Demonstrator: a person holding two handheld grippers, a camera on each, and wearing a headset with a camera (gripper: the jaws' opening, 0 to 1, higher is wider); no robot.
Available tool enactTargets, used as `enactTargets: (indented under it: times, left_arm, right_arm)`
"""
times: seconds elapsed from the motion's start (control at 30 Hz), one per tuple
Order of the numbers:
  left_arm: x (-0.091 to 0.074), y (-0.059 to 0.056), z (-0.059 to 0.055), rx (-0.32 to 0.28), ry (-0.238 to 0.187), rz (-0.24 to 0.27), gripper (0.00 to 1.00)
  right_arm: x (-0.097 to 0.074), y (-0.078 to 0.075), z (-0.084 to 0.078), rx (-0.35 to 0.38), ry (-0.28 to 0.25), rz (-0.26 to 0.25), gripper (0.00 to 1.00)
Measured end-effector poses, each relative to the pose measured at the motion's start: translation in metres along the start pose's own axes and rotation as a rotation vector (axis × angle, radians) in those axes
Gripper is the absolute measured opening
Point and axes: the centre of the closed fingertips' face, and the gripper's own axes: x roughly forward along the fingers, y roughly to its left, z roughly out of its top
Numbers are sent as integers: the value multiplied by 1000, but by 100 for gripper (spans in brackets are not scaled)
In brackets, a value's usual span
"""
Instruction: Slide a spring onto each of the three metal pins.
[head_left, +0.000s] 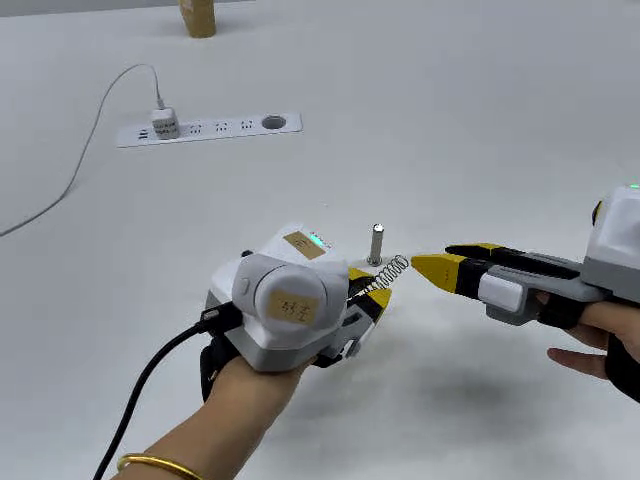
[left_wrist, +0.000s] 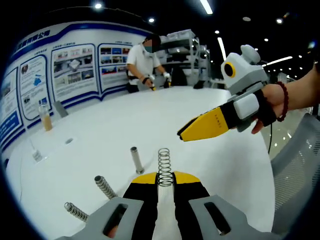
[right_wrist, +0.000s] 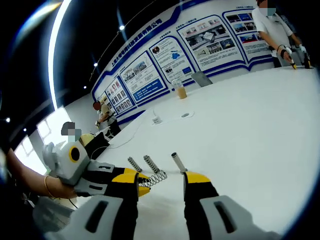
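Power strip (head_left: 210, 128): lying flat on the white counter (head_left: 480, 120) at far left, carrying a white charger (head_left: 165, 122) with its cable (head_left: 80, 160) curving off to the left.

Left hand-held gripper (head_left: 372, 290): sitting low over the counter, clenching its yellow-tipped jaws on one end of the spring, with a black cord trailing back along the wrist.

Fitted pins: standing in the left gripper view, left of the jaws, as two metal pins, one nearer (left_wrist: 76, 211) and one farther (left_wrist: 105, 186), each already wearing a coil; showing again in the right gripper view as a pair side by side.

Bare pin (head_left: 377, 243): standing upright on the counter just beyond the jaw tips, carrying nothing; rising just left of the held coil in the left gripper view (left_wrist: 136, 160).

Spring (head_left: 390, 272): sticking out of the left jaws, pointing toward the right tool's tip, passing near the foot of the bare pin without sitting on it; standing straight up from the jaws in the left gripper view (left_wrist: 164, 165).

Right hand-held gripper (head_left: 435, 262): hovering just right of the coil's free end, jaws parted and gripping nothing; pointing its yellow tip toward the coil but staying apart from it in the left gripper view (left_wrist: 200, 127).

Background: showing a person (left_wrist: 144, 57) working at the far edge of the counter in the left gripper view.
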Motion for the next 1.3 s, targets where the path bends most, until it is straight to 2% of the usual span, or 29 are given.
enactTargets:
  times: [0.07, 0.23, 0.5, 0.63, 0.77, 1.0, 1.3]
  left_arm:
    - [-1, 0, 2, 1, -9, 1, 11]
    - [-6, -3, 14, -15, -77, 2, 11]
    - [-13, -5, 29, -44, -155, 8, 11]
    - [-15, -6, 31, -67, -176, 3, 11]
    - [-19, -7, 34, -99, -211, -8, 11]
    - [-24, -9, 37, -114, -241, -22, 11]
    - [-24, -7, 36, -120, -228, -19, 12]
  right_arm:
    - [1, 2, 2, 12, -9, 8, 34]
    - [4, 8, 5, 66, -29, 31, 32]
    - [7, 15, 10, 153, -49, 74, 27]
    - [8, 19, 15, 216, -74, 99, 25]
    - [10, 25, 14, 269, -63, 123, 19]
    - [14, 30, 14, 290, -62, 140, 15]
    - [14, 34, 14, 296, -53, 166, 13]
